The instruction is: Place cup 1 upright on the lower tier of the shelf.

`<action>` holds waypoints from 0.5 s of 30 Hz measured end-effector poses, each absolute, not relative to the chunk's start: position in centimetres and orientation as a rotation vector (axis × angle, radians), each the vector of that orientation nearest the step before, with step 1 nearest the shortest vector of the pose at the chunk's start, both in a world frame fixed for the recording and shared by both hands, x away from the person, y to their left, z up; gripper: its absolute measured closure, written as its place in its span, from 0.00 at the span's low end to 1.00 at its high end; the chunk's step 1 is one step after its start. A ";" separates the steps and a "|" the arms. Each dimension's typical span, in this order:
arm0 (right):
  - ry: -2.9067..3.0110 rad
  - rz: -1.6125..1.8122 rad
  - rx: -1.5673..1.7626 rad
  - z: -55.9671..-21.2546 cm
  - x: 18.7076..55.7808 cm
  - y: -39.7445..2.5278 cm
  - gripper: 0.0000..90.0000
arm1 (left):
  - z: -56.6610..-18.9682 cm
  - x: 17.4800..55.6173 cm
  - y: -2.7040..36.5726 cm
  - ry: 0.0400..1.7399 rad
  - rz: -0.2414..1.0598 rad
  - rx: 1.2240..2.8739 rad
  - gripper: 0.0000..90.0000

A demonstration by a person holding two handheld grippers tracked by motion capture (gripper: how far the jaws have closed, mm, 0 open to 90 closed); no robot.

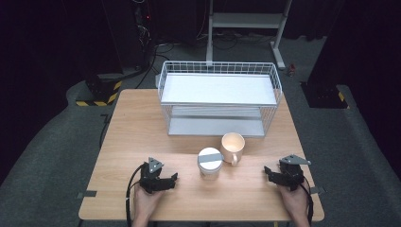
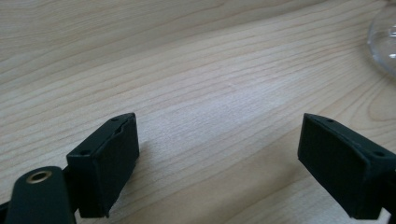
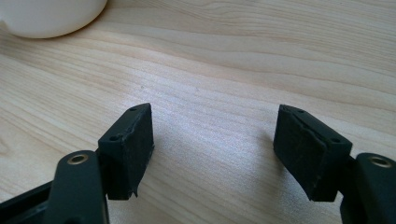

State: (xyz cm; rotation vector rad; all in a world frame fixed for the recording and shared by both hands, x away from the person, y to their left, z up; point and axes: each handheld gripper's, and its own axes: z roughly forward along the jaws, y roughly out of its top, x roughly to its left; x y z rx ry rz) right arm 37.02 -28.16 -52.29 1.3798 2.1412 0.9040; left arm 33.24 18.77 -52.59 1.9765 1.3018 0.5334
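Observation:
A cream mug (image 1: 232, 147) stands on the wooden table (image 1: 142, 123) just in front of the wire rack, its handle toward the near side. Beside it, to the left and nearer, stands a white jar (image 1: 209, 163) with a grey strip across its lid. My left gripper (image 1: 174, 179) rests low on the table left of the jar, open, with bare wood between its jaws (image 2: 219, 154). My right gripper (image 1: 268, 172) rests right of the mug, open too, nothing between its jaws (image 3: 212, 149). The mug's base (image 3: 51, 16) shows at the top left of the right gripper view.
A white wire rack (image 1: 220, 97) with two shelves stands at the back of the table. A clear rounded object (image 2: 384, 39) shows at the right edge of the left gripper view. Small tape marks (image 1: 87, 194) sit on the front corners. Dark floor surrounds the table.

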 end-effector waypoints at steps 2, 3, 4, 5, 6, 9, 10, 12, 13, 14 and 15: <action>2.141 0.904 1.380 -52.3 37.0 -28.2 0.32 | -52.4 33.0 18.5 1.281 0.527 1.973 0.15; 2.141 0.905 1.377 -52.3 37.0 -28.2 0.32 | -52.3 32.9 18.3 1.271 0.526 1.976 0.14; 2.141 0.904 1.380 -52.3 37.0 -28.2 0.32 | -52.2 32.8 18.2 1.260 0.518 1.974 0.14; 2.141 0.904 1.379 -52.3 37.0 -28.2 0.32 | -52.2 32.6 18.0 1.248 0.507 1.975 0.14; 2.141 0.904 1.379 -52.3 37.0 -28.2 0.32 | -52.2 32.5 17.9 1.239 0.494 1.977 0.14; 2.142 0.903 1.378 -52.3 37.0 -28.2 0.32 | -52.1 32.4 17.5 1.217 0.481 1.988 0.12; 2.141 0.904 1.380 -52.3 37.0 -28.2 0.32 | -52.1 32.3 17.2 1.203 0.470 2.000 0.12; 2.139 0.903 1.385 -52.3 37.0 -28.2 0.31 | -52.1 32.3 16.8 1.188 0.460 2.011 0.12; 2.137 0.902 1.389 -52.3 37.0 -28.2 0.31 | -52.1 32.2 16.6 1.182 0.452 2.013 0.11; 2.138 0.902 1.388 -52.3 37.0 -28.2 0.31 | -52.1 32.2 16.5 1.180 0.448 2.012 0.11; 2.138 0.902 1.388 -52.3 37.0 -28.2 0.31 | -52.1 32.2 16.5 1.180 0.448 2.012 0.11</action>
